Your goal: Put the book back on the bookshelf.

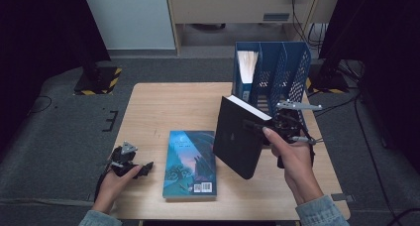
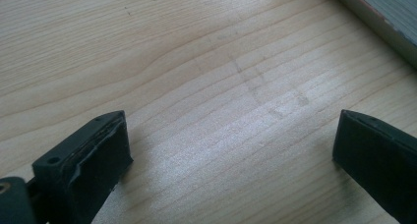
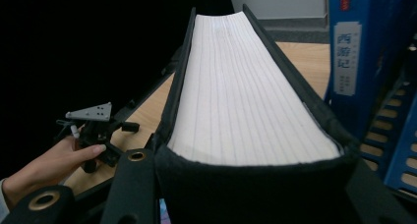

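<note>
Wooden table (image 1: 163, 99): left gripper (image 1: 130, 164) rests at near-left corner, jaws spread, nothing between. Blue book (image 1: 190, 164) lies flat at near centre. Black book (image 1: 240, 137) pinched by right gripper (image 1: 277, 129), held upright, tilted, clear of table, just near-left of blue file rack (image 1: 277, 72) at far right. One book already stands in rack's left slot. Advice: square spine to free slot, keep pinch firm, lower straight between dividers, avoid clipping mesh wall.

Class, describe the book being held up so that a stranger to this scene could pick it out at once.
Start at the blue mesh file rack at the wooden table's far right. Just in front of it, the right tool grips a thick black-covered book clear of the table. The teal illustrated book lies flat instead, and another stands in the rack.
</note>
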`<state>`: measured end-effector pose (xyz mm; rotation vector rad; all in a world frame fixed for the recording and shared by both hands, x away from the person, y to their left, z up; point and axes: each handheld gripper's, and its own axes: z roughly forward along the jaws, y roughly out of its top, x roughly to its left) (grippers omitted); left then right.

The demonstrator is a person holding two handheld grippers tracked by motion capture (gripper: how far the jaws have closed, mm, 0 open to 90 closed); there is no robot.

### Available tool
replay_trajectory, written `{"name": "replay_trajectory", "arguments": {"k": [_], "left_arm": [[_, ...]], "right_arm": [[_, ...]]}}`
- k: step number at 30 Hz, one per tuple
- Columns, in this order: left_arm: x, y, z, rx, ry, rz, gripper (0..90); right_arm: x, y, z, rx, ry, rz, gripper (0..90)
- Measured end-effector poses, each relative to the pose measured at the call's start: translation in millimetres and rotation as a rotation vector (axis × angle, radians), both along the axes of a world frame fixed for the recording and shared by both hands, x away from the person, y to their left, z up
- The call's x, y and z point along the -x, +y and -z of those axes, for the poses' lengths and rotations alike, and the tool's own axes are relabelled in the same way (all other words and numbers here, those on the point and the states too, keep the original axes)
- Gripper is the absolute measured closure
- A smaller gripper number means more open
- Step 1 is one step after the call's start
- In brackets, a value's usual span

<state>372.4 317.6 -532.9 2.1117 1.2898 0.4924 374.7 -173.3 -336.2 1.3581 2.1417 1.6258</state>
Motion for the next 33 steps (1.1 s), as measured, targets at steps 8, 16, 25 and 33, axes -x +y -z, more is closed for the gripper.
{"name": "replay_trajectory", "arguments": {"k": [8, 16, 25, 33], "left_arm": [[0.8, -0.7, 0.4, 0.002, -0.004, 0.0, 0.0], [1.1, -1.4, 0.7, 0.002, -0.006, 0.002, 0.0], [1.2, -1.6, 0.7, 0.002, -0.005, 0.006, 0.0], [1.2, -1.7, 0.8, 0.002, -0.006, 0.006, 0.0]], "right_arm": [[7.0, -23.2, -9.2, -0.012, -0.014, 0.037, 52.7], [8.6, -46.0, -14.5, -0.023, -0.015, 0.093, 52.6], [2.3, -68.7, -22.6, -0.031, -0.025, 0.166, 52.6], [-7.3, -89.8, -31.1, -0.047, -0.026, 0.247, 52.5]]}}
